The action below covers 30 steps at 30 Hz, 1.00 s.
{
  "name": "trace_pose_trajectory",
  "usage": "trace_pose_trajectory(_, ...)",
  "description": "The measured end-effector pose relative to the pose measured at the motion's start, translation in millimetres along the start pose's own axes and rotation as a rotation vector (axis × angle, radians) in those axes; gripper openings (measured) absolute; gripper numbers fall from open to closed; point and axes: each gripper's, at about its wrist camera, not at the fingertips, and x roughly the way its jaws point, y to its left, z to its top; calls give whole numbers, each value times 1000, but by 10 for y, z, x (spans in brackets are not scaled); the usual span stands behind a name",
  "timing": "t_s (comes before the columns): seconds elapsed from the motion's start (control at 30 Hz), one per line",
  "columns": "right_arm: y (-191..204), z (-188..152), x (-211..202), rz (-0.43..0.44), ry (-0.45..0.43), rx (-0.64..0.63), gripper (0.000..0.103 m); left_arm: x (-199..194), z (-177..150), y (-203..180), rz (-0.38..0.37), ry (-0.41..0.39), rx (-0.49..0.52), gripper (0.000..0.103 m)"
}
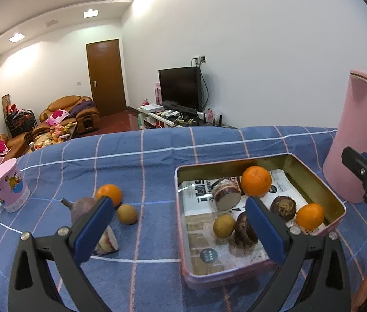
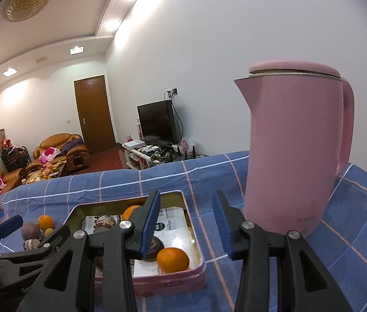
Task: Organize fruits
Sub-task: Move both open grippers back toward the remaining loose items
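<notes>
A pink tin lined with printed paper holds two oranges, a yellowish round fruit and several dark brown and purple cut pieces. Left of it on the blue checked cloth lie an orange, a yellowish fruit, a purple root and a cut piece. My left gripper is open wide and empty, straddling the tin's left wall. My right gripper is open and empty above the tin's right rim, with an orange just below it.
A tall pink kettle stands close to the right of the tin. A pink cartoon mug sits at the cloth's far left. Beyond the table's far edge are sofas, a door and a television.
</notes>
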Motion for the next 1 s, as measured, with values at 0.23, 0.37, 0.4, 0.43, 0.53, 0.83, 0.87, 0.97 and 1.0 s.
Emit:
trace_pose_trajectory(0.23, 154, -58, -73, 12, 5, -6, 44, -45, -27, 193, 10, 4, -12, 103)
trace_pose_trajectory(0.37, 282, -83, -115, 21, 5, -23, 44, -65, -48, 308, 16, 8, -19, 103)
trace_pose_trajectory(0.4, 318, -92, -122, 23, 5, -26, 44, -69, -56, 343, 19, 9, -20, 103)
trace_pose_trajectory(0.43, 348, -97, -127, 26, 7, -28, 44, -72, -62, 377, 23, 10, -20, 103)
trace_pose_trajectory(0.53, 444, -122, -140, 39, 12, -33, 44, -73, -76, 496, 35, 14, -25, 103)
trace_pose_trajectory(0.83, 828, -182, -126, 90, 30, -54, 44, -50, -117, 919, 82, 25, -55, 103)
trace_pose_trajectory(0.87, 872, -192, -128, 96, 32, -57, 44, -51, -123, 966, 86, 26, -57, 103)
trace_pose_trajectory(0.97, 1006, -217, -114, 120, 40, -63, 44, -37, -142, 1132, 100, 35, -70, 103)
trace_pose_trajectory(1.0, 1074, -226, -117, 128, 45, -68, 44, -30, -146, 1189, 103, 40, -77, 103)
